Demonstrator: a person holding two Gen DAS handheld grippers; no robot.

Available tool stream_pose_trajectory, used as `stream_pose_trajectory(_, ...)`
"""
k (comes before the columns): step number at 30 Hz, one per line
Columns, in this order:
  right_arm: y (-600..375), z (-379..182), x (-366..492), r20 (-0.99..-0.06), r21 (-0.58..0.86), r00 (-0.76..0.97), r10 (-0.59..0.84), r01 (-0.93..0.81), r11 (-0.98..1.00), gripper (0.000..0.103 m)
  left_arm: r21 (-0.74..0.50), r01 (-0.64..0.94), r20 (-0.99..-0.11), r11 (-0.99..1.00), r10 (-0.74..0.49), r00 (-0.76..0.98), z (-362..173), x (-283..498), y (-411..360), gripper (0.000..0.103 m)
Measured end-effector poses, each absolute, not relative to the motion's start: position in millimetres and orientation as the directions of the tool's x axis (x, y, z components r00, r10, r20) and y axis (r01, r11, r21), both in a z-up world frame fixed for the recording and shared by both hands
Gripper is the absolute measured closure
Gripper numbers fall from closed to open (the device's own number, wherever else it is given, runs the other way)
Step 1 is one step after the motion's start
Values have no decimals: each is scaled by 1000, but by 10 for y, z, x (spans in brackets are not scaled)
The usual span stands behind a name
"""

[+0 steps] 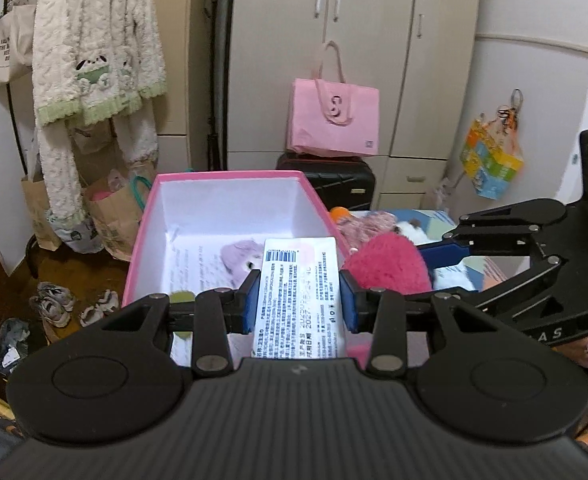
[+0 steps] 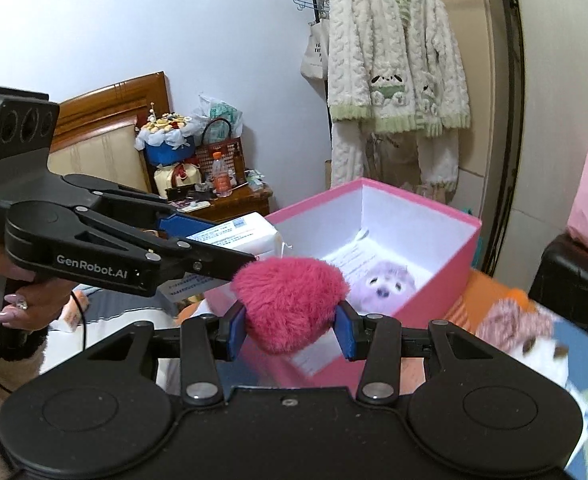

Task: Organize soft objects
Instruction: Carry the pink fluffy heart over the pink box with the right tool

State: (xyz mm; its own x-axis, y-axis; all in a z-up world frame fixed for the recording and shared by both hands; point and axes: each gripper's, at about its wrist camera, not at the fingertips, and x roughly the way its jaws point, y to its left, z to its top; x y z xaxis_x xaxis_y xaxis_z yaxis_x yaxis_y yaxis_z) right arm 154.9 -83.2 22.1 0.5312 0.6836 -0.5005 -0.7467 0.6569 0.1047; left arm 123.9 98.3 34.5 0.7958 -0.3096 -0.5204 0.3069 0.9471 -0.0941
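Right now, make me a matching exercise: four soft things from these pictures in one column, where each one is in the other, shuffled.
Things:
1. white tissue pack
2. pink furry heart
3. purple plush toy
4. fluffy white robe

Places:
A. inside the pink box
B. hanging by the wall
C. in the left gripper
D. in the right gripper

Pairs: 1-C, 2-D, 3-A, 4-B

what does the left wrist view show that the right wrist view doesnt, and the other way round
Only the left wrist view: grey wardrobe doors, worn sneakers on the floor, a colourful bag hanging on the wall.

Only the right wrist view: wooden headboard, orange-capped bottle on a nightstand.

Both: open pink cardboard box holding a lilac plush toy, left gripper clamping a white printed packet, right gripper clamping a fuzzy magenta plush.
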Motion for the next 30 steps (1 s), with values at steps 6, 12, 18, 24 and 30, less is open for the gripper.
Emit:
stream_pose_trajectory(6, -600, 266, 1892, -497, 7, 589, 638, -732, 681, 53, -95, 281, -533, 955, -287, 796, 287, 1723, 1049, 65)
stream_pose_trajectory(12, -417, 259, 2388, -540, -50, 601, 589, -722, 690, 53, -142, 269, -607, 953, -299, 737, 187, 2359, 1159, 65)
stream_pose_trajectory(18, -255, 174, 2808, -606, -68, 568, 556, -734, 675, 53, -134, 251, -692, 959, -272, 669, 40, 2821, 1161, 65)
stream_pose_trajectory(24, -153, 41, 3014, -651, -98, 557, 516, -736, 670, 54, -91, 252, -744, 964, -234, 626, -68, 3076, 1121, 65)
stream_pose_trajectory(30, -68, -84, 3194, -691, -118, 536, 485, -745, 656, 54, -64, 230, -787, 971, -191, 587, -193, 3256, 1090, 65)
